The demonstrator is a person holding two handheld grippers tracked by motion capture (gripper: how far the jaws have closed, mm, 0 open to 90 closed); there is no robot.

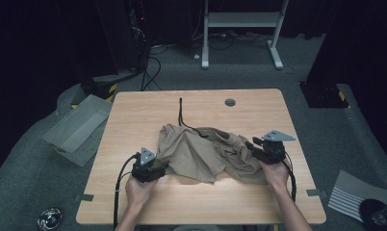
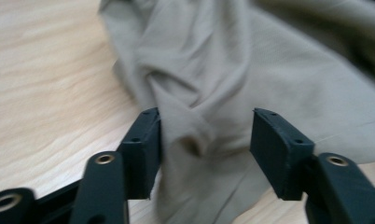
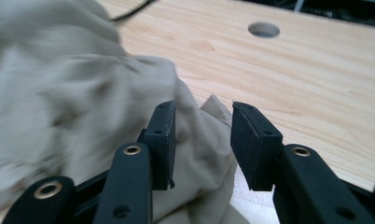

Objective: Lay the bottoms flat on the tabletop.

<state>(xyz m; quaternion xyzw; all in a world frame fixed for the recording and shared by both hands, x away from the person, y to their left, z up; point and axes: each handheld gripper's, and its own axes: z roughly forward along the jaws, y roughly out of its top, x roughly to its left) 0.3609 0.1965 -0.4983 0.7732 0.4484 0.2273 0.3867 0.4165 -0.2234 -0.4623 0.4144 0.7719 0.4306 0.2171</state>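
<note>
High view: beige garment (image 1: pixel 201 151) mid-tabletop (image 1: pixel 134 115) | both grippers' jaws spread, gripping nothing | risk: bunched folds slip on closing

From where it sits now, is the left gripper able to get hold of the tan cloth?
Probably yes. The left gripper stands open with a fold of the tan cloth already between its jaws, and nothing lies in the way.

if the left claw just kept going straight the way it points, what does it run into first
Most likely the beige cloth: a raised fold of it already lies between the open jaws of the left claw, with more fabric bunched right ahead. Depth is hard to judge, but nothing else lies in that line.
</note>
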